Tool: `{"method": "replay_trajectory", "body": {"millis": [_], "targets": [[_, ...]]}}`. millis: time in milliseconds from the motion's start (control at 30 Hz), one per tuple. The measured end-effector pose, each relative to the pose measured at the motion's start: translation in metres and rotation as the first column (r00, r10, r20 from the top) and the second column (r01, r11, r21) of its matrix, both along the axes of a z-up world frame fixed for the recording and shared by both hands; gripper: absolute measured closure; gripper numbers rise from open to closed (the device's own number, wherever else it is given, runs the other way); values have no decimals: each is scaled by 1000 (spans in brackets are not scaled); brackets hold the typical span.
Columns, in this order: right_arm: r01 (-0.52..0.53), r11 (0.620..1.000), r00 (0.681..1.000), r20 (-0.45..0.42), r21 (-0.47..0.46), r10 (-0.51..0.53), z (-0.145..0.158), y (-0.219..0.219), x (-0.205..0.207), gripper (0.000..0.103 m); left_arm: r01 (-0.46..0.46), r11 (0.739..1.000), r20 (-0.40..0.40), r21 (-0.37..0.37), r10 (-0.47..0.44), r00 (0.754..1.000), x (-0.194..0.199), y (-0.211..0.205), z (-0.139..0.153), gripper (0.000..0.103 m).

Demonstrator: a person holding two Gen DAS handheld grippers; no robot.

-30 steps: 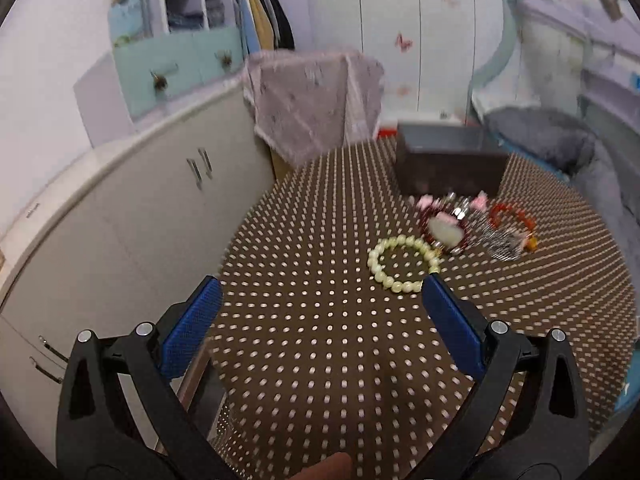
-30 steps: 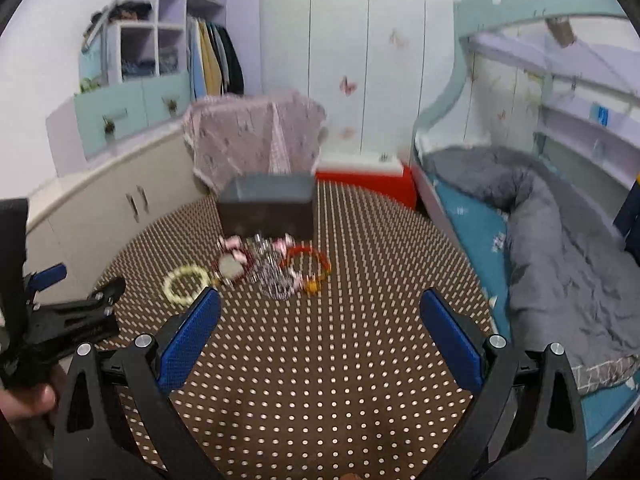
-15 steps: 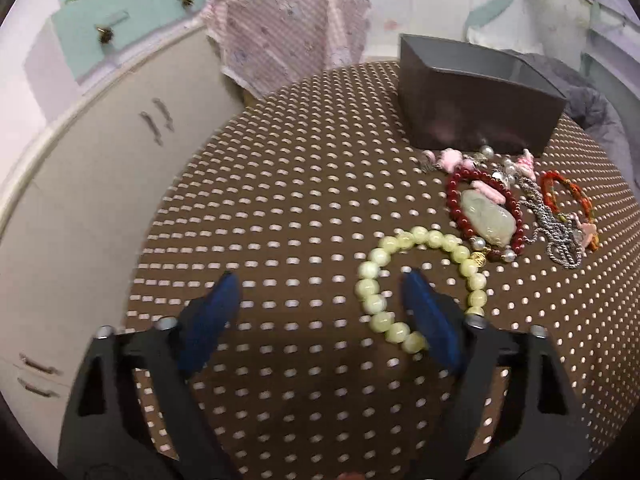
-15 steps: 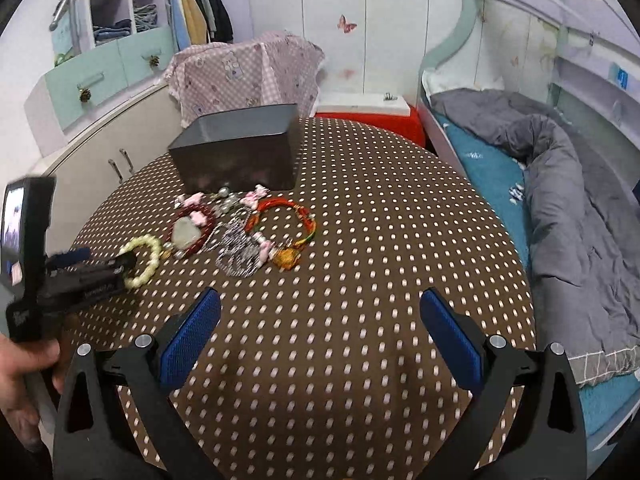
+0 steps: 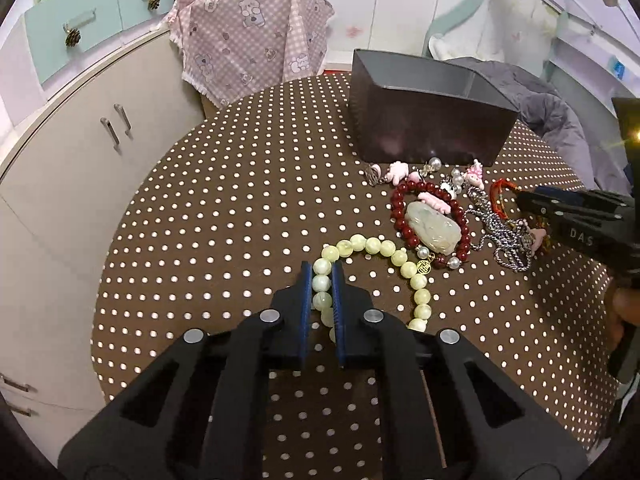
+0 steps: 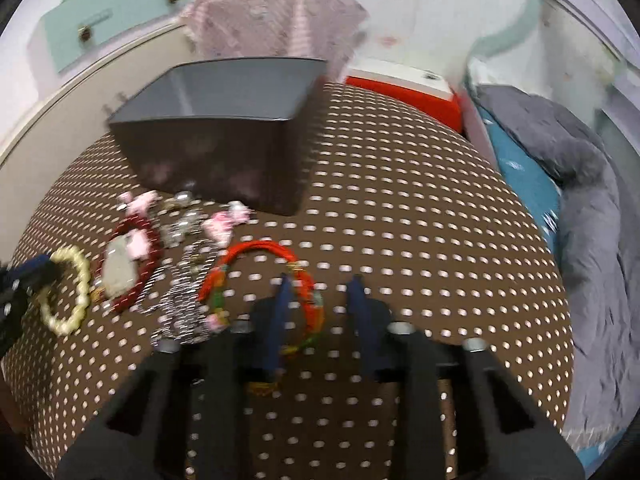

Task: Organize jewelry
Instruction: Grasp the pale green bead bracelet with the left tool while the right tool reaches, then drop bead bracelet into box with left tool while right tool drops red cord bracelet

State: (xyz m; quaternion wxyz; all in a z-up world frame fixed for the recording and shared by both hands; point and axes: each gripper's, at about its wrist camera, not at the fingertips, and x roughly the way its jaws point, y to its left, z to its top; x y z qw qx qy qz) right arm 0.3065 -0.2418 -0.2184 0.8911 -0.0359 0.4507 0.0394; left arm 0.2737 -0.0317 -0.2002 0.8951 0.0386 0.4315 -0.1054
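1. The left gripper (image 5: 321,280) is clamped tight on the pale green bead bracelet (image 5: 376,245). The rest of the loop curls off to its right.
2. The right gripper (image 6: 318,292) has just been closing. There's a gap showing, with a strand of the red cord bracelet (image 6: 256,249) between the jaws, not pinched.
3. There's bare dotted tablecloth (image 5: 224,216) left of the left gripper, out to the table edge. The grey box (image 5: 428,128) sits ahead of it.
4. Only the right view, which is blurry, shows the bed (image 6: 592,200). Only the left view shows the cabinet doors (image 5: 80,168).
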Motion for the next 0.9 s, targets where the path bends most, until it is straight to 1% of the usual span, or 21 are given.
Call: {"method": "replay_trajectory", "body": {"millis": [33, 100, 200, 233, 267, 333, 467, 567, 700, 800, 867, 900], "targets": [[-8, 1000, 1000, -5, 0, 8, 0, 0, -1, 99, 1, 1000, 2, -4, -1, 1000, 0, 0, 2, 93], [-14, 1000, 1000, 3, 28, 14, 5, -4, -4, 99, 4, 999, 8, -32, -4, 1000, 3, 3, 9, 93], [-27, 995, 998, 54, 92, 22, 26, -17, -13, 99, 16, 999, 41, -45, -14, 999, 2, 5, 24, 93], [-40, 991, 997, 74, 131, 30, 36, -21, -17, 99, 22, 998, 56, -52, -19, 998, 1, 5, 31, 94], [-48, 989, 995, 94, 142, 35, 45, -24, -21, 99, 26, 998, 69, -55, -23, 997, 0, 5, 37, 94], [-61, 991, 991, 129, 122, 45, 63, -24, -26, 99, 34, 998, 92, -61, -29, 995, -2, 5, 47, 94], [-102, 987, 977, 200, 126, 76, 101, -22, -38, 99, 46, 995, 133, -84, -35, 991, -4, 6, 67, 94], [-128, 983, 965, 247, 131, 93, 126, -18, -37, 99, 66, 992, 171, -107, -47, 984, -5, 3, 87, 94], [-158, 981, 944, 307, 110, 118, 158, -10, -31, 99, 93, 989, 234, -111, -65, 970, 0, -3, 116, 94], [-172, 980, 935, 331, 103, 129, 170, -4, -17, 99, 123, 986, 285, -117, -85, 955, 8, -13, 141, 94], [-174, 979, 934, 335, 110, 128, 174, -4, -4, 99, 137, 984, 316, -110, -96, 944, 17, -22, 156, 94], [-169, 979, 936, 330, 113, 124, 174, -4, 4, 99, 143, 983, 320, -111, -101, 942, 21, -25, 159, 94]]}}
